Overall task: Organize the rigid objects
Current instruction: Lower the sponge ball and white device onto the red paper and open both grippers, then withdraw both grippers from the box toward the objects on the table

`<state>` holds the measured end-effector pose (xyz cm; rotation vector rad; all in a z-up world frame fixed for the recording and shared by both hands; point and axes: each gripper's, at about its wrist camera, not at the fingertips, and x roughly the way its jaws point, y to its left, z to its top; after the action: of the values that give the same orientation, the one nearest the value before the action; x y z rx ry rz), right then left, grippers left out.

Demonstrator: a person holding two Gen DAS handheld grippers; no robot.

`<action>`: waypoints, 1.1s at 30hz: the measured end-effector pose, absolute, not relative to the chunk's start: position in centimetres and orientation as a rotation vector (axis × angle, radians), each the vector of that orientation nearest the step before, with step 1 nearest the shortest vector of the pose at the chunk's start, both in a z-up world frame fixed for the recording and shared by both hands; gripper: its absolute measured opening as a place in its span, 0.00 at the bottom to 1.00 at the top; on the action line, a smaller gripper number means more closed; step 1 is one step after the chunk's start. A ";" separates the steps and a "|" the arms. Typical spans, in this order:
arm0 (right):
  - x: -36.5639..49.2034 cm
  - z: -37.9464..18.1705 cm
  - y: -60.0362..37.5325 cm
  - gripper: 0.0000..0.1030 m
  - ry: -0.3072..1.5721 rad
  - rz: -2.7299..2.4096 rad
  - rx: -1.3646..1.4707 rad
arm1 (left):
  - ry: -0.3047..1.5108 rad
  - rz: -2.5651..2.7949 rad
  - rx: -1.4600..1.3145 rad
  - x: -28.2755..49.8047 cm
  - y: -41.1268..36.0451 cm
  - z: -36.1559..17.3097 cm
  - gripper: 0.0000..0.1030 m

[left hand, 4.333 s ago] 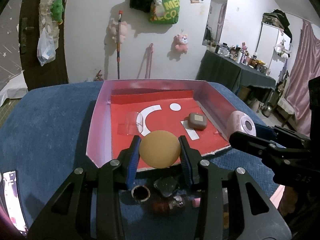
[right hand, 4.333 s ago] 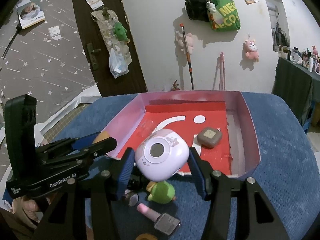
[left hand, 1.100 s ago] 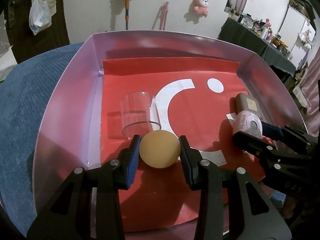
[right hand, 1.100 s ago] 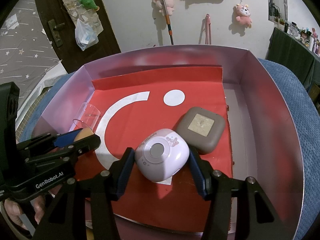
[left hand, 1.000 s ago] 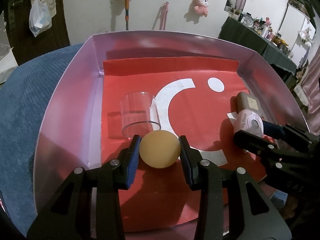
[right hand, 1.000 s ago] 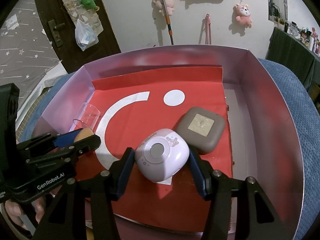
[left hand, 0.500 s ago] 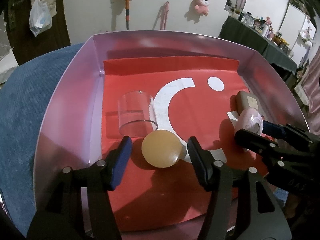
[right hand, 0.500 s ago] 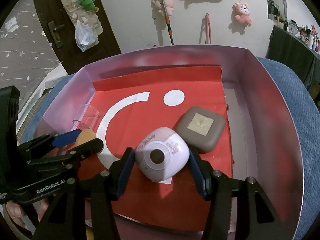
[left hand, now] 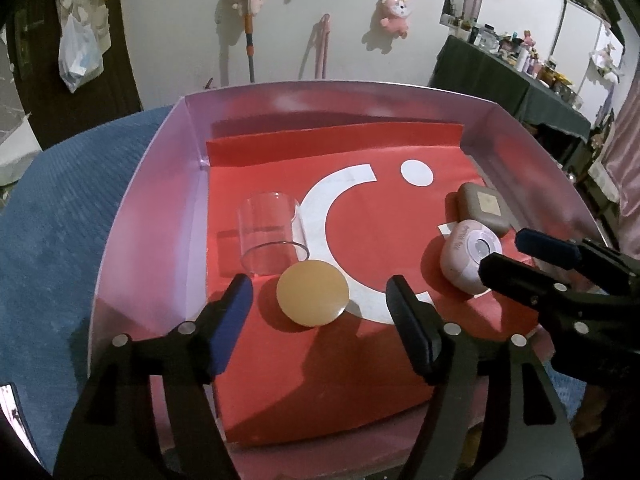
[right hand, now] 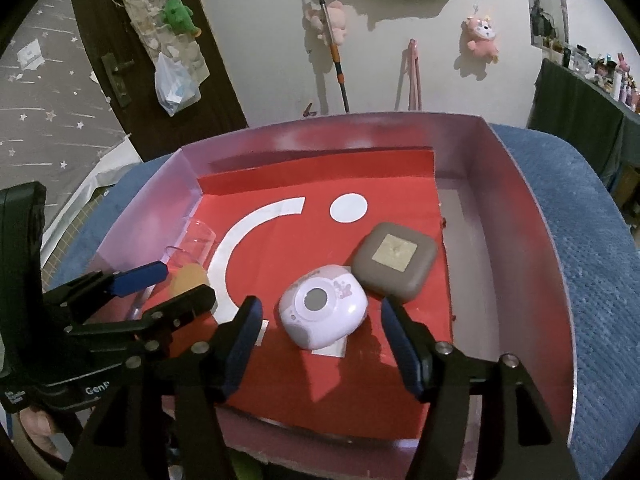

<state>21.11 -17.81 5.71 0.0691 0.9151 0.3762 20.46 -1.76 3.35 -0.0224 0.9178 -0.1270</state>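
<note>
Both grippers hang over the shallow pink-walled cardboard tray point(left hand: 132, 216) on the blue quilted cover point(right hand: 592, 264), pointing down into it at a slant. The left gripper point(left hand: 320, 312) has its jaws parting right now, and the flat round tan disc point(left hand: 313, 299) sits on the red paper liner point(left hand: 384, 240) between the blue-padded fingers point(left hand: 232, 320), clear of both pads with red showing on either side. Just behind the disc lies a clear plastic cup point(left hand: 272, 236) on its side, its mouth rim touching or nearly touching the disc's far edge; I can't tell which.

Over on the other side, the right gripper point(right hand: 320, 328) is opening as well. The small rounded pale-pink toy camera with a grey lens circle point(right hand: 322, 312) rests on the liner between those fingers point(right hand: 400, 344), and neither pad is pressing on it. Right against its far corner sits the squarish brown case with a beige square on its lid point(right hand: 394, 260), flat on the liner near the tray's right wall.

A white arc and a white dot point(right hand: 348, 208) are printed on the red liner, and all four objects lie inside the tray. From the left wrist view, the right gripper's fingers straddle the toy camera point(left hand: 470, 256) at the frame's right edge.
</note>
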 end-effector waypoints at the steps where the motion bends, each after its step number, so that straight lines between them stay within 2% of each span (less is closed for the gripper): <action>1: 20.9 5.9 -17.8 0.67 0.909 0.375 0.067 | 0.915 -0.127 -0.021 20.3 -1.8 3.4 0.67; 5: 20.4 6.6 -17.8 0.68 0.893 0.380 0.068 | 0.903 -0.133 -0.025 19.9 -1.8 3.9 0.71; 8: 19.8 7.2 -17.9 0.73 0.876 0.382 0.072 | 0.888 -0.135 -0.022 19.4 -2.0 4.3 0.75; 13: 18.9 7.9 -17.9 0.75 0.852 0.388 0.076 | 0.868 -0.126 -0.009 18.8 -2.0 5.0 0.77; 15: 18.5 8.2 -18.0 0.80 0.844 0.389 0.078 | 0.860 -0.121 -0.006 18.6 -2.0 5.2 0.83; 16: 18.4 8.3 -18.0 0.81 0.841 0.389 0.079 | 0.854 -0.115 -0.004 18.5 -2.0 5.4 0.91; 17: 18.3 8.4 -18.1 0.82 0.837 0.391 0.082 | 0.847 -0.111 -0.005 18.3 -2.0 5.5 0.94; 19: 18.1 8.5 -18.1 0.82 0.832 0.392 0.084 | 0.836 -0.110 -0.014 18.1 -1.8 5.8 0.95; 26: 16.9 9.3 -18.3 0.96 0.805 0.410 0.087 | 0.825 -0.107 -0.037 17.5 -1.1 6.4 0.95; 33: 15.9 10.0 -18.4 1.00 0.781 0.423 0.091 | 0.807 -0.099 -0.035 16.5 -1.0 6.7 0.97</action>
<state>15.85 -18.44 9.96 0.0913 0.7811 0.4227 16.53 -0.96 6.69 -0.0347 0.8066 -0.0985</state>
